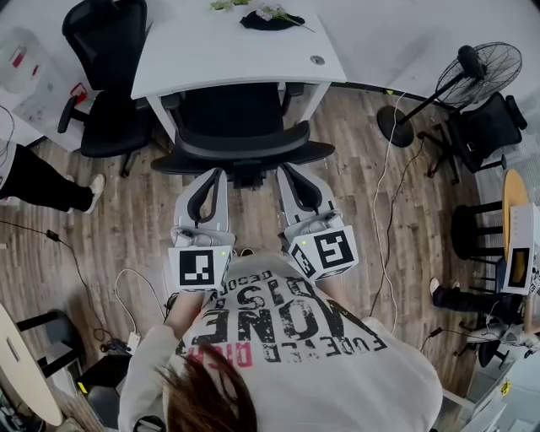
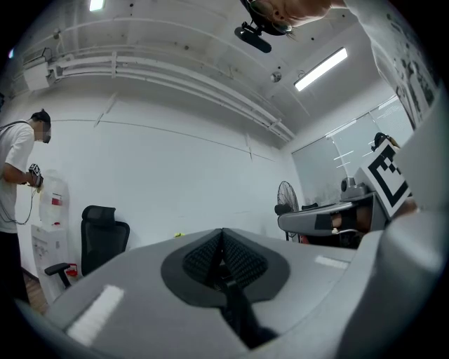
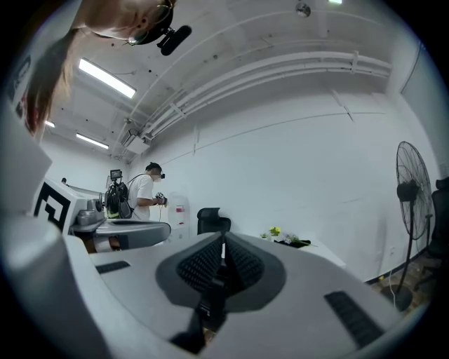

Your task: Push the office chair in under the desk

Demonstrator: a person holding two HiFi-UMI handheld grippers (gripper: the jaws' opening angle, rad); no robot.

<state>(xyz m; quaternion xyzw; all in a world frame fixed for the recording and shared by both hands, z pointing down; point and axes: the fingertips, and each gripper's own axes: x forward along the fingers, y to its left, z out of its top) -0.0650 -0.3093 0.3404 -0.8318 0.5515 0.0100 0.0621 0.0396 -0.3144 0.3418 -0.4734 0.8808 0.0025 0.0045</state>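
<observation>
A black office chair [image 1: 239, 128] stands with its seat partly under the white desk [image 1: 221, 52] and its curved backrest toward me. My left gripper [image 1: 219, 174] and right gripper [image 1: 284, 168] point side by side at the backrest's lower edge. Their tips lie right at it, and I cannot tell whether they touch. Both are shut with nothing between the pads. In the left gripper view the left gripper [image 2: 223, 242] has its ribbed pads pressed together. The right gripper [image 3: 223, 249] looks the same in the right gripper view. The jaws hide the chair in both gripper views.
A second black chair [image 1: 106, 80] stands left of the desk, and a standing fan [image 1: 479, 72] and another chair [image 1: 484, 128] are at the right. Cables [image 1: 381, 181] run over the wood floor. A person's leg [image 1: 44, 184] is at the left. A flower bunch [image 1: 270, 15] lies on the desk.
</observation>
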